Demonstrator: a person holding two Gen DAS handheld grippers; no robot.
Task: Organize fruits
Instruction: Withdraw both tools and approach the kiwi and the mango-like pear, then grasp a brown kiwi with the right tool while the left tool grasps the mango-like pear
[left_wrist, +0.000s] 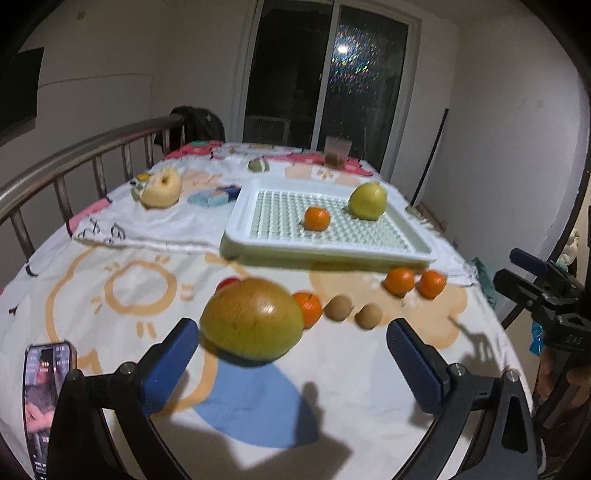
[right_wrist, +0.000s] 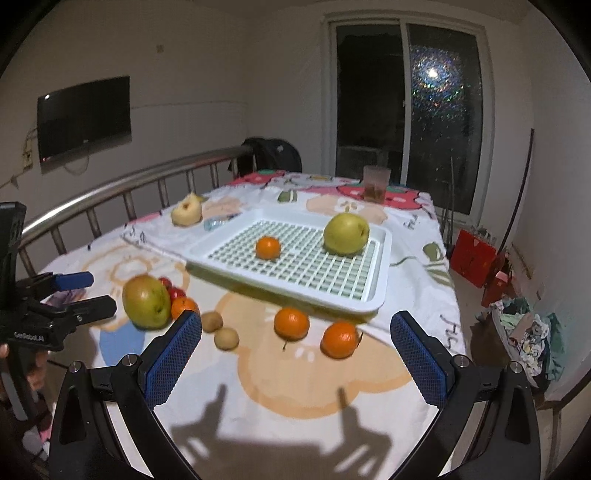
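- The mango (left_wrist: 253, 320) is lying on the desk (right_wrist: 303, 413), just in front of the tray (left_wrist: 236, 218) — the biggest fruit waiting outside it. It is likely heavy, smooth-skinned and slippery, so taking it across its widest middle is looking safest; squeezing hard would risk bruising.
- Three oranges (right_wrist: 291, 323) (right_wrist: 340, 339) (right_wrist: 183, 307) and two kiwis (right_wrist: 212, 321) (right_wrist: 226, 338) are sitting near it on the desk — small, light and firm, prone to rolling; the kiwis' fuzzy skin should be giving better grip.
- Small red fruits (right_wrist: 176, 292) are peeking out behind the mango; too hidden to name.
- Inside the tray, one orange (right_wrist: 268, 247) and a pear (right_wrist: 346, 233) are already resting on the grid.
- The left hand-held gripper (left_wrist: 290, 365) is hovering with its jaws spread wide, the mango just ahead of the left finger, nothing held.
- The right hand-held gripper (right_wrist: 295, 354) is likewise gaping empty, facing the oranges.
- A cut pale fruit (left_wrist: 161, 187) is lying well apart, beyond the tray.
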